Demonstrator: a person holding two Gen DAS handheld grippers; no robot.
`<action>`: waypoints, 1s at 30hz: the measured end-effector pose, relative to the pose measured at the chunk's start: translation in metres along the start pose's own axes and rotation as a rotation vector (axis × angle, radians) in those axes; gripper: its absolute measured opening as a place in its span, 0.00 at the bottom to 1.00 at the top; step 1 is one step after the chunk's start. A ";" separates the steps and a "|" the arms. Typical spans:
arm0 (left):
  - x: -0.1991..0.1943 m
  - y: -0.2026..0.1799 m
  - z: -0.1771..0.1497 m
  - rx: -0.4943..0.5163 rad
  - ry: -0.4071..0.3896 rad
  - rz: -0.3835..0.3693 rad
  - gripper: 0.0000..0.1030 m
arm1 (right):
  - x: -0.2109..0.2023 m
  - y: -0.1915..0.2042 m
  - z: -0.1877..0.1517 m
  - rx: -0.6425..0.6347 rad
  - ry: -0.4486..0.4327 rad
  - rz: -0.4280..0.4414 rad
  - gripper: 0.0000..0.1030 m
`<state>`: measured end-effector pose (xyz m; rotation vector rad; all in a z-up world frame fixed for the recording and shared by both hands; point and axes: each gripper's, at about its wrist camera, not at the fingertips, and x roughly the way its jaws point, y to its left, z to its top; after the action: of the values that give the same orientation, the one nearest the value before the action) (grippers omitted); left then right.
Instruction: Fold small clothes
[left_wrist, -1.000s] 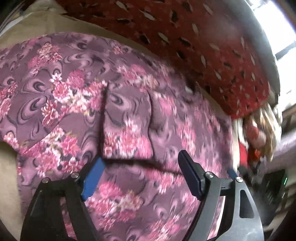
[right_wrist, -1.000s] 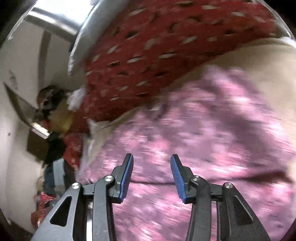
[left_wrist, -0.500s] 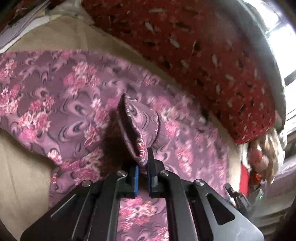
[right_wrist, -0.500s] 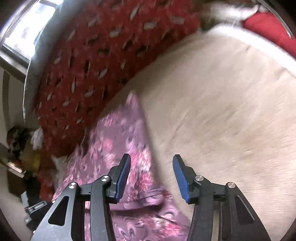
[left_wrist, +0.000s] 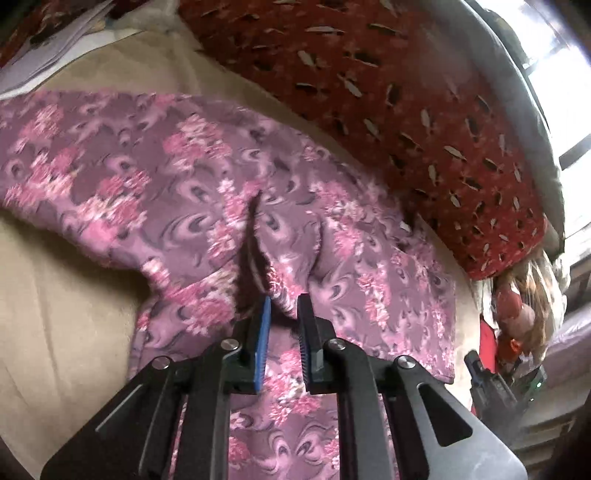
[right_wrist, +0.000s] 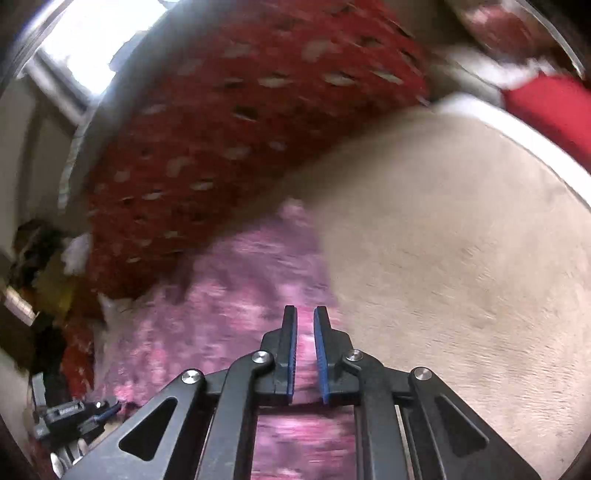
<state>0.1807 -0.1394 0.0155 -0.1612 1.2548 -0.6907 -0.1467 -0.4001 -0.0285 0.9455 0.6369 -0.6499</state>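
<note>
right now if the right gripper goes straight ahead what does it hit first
The right gripper would meet the purple floral garment first, cloth already sitting between its fingers; beyond lies the red patterned cushion. Motion blur makes depth uncertain.

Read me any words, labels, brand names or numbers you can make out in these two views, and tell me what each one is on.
No readable text in either view.
Black device at lower left of the right wrist view: possible marking, too small and blurred to read.
Papers at top left of the left wrist view: no print can be made out.
</note>
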 end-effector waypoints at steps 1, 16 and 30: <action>0.006 -0.003 0.002 0.010 0.006 0.012 0.14 | 0.003 0.011 -0.001 -0.023 0.015 0.015 0.12; -0.061 0.126 0.036 -0.212 -0.051 0.046 0.49 | 0.116 0.230 -0.099 -0.362 0.299 0.242 0.14; -0.099 0.349 0.072 -0.830 -0.108 -0.121 0.61 | 0.143 0.248 -0.146 -0.390 0.233 0.250 0.16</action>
<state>0.3690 0.1734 -0.0453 -0.9481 1.3712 -0.2191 0.0992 -0.1970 -0.0692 0.7226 0.8020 -0.1821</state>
